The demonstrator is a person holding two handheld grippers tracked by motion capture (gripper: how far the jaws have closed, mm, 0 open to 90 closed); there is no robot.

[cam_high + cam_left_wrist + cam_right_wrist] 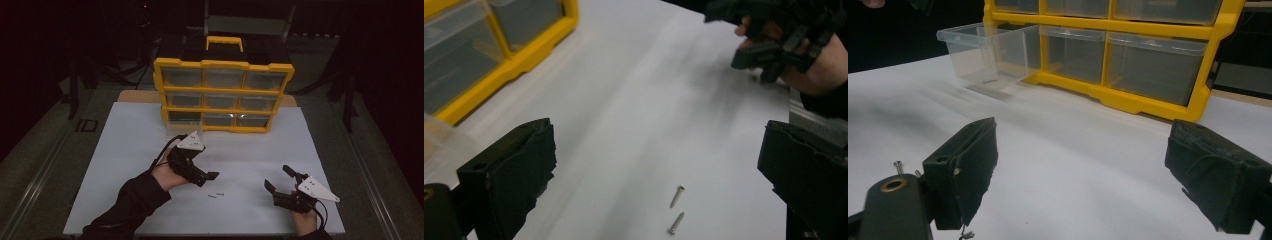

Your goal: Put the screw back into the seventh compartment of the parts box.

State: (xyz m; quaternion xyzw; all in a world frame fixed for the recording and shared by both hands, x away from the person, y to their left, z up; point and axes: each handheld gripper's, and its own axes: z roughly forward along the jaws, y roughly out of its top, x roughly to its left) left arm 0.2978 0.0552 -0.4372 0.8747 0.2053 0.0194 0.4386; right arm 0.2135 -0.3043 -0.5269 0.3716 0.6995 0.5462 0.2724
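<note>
Two small silver screws (pixel 216 195) lie side by side on the white table top (pixel 130 150), between my two grippers. In the left gripper view the screws (pixel 676 209) lie just ahead of my left gripper (pixel 659 150), whose jaws stand wide apart and empty. My left gripper (pixel 207 179) hovers left of the screws, held in a hand. My right gripper (pixel 279 178) is open near the front right, with nothing in it. In its own view my right gripper (pixel 1080 150) faces the yellow organizer (pixel 1128 100), and one screw (pixel 898 165) peeks out at the left.
The yellow drawer organizer (pixel 223 95) with clear drawers stands upright at the back of the table. Its bottom-left clear drawer (pixel 990 52) is pulled out and looks empty. Dark floor surrounds the table. The other hand's gripper (pixel 774 35) shows far off in the left gripper view.
</note>
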